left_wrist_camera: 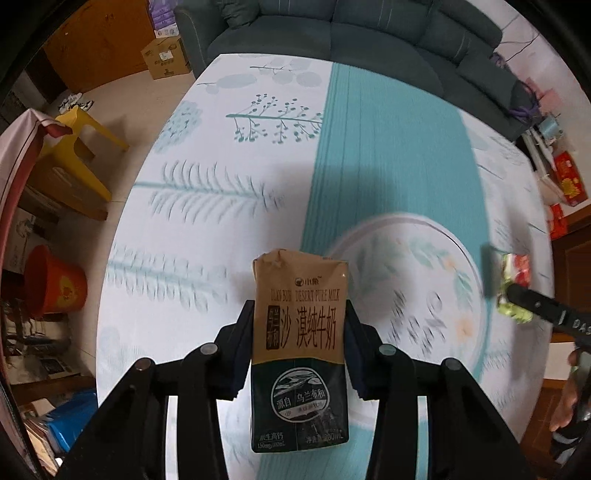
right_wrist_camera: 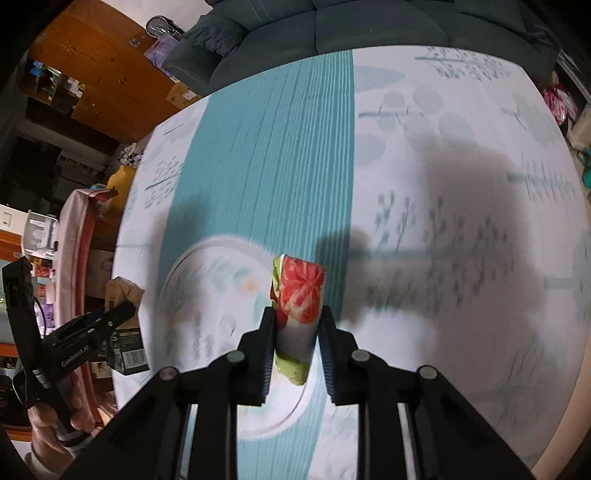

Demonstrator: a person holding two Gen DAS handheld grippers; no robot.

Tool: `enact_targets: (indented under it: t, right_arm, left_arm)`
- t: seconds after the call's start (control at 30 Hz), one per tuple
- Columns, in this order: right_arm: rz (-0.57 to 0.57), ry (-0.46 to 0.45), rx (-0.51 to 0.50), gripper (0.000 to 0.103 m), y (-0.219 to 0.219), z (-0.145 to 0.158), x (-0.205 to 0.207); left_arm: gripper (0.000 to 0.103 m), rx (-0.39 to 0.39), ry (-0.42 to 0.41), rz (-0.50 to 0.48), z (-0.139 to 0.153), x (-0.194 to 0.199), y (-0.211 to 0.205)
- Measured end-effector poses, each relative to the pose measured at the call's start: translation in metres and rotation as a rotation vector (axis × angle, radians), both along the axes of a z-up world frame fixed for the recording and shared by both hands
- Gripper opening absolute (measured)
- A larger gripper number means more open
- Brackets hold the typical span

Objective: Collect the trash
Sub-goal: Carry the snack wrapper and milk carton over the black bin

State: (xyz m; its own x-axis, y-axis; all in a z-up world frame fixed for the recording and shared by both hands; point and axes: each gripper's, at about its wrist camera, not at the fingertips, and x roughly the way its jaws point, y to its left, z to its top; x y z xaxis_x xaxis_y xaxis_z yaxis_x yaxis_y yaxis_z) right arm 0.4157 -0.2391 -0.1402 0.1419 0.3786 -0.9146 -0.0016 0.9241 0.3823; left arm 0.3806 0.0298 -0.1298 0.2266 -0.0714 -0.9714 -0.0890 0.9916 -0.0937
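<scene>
Two pieces of trash are up off the table, one in each gripper. The brown and dark green milk carton (left_wrist_camera: pixel 300 354), a small rectangular paper pack with Chinese lettering and "DESERT PURE MILK" printed across it, stands upright between the black fingers of the left gripper (left_wrist_camera: pixel 300 332), whose pads press on its two narrow sides about halfway up (its folded top pokes out past the fingertips). The crumpled snack wrapper (right_wrist_camera: pixel 298 314), white with a red fruit picture and a green lower end, is pinched in the same way by the right gripper (right_wrist_camera: pixel 298 325), the jaws clamped on its sides.

Both hang above a round table (left_wrist_camera: pixel 207 177) covered with a white cloth printed with grey-green leaves and crossed by a broad teal stripe. A round white plate (left_wrist_camera: pixel 417 266) with a pale floral pattern lies on the cloth, below and between the two grippers. In the right wrist view the left gripper and the hand (right_wrist_camera: pixel 48 428) holding it show at the table's left edge.

Beyond the table stands a dark grey sofa (left_wrist_camera: pixel 351 33). On the floor to the left are a yellow plastic stool (left_wrist_camera: pixel 77 158), an orange bucket (left_wrist_camera: pixel 55 284) and a cardboard box (left_wrist_camera: pixel 166 59).
</scene>
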Motion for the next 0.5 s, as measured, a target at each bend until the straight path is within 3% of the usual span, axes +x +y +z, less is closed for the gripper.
enact_targets:
  t: [0.5]
  right_arm:
    - [-0.031,-0.077,0.053,0.022,0.053,0.055,-0.184]
  left_arm:
    - [0.041,-0.108,-0.160,-0.097,0.086,-0.193,0.014]
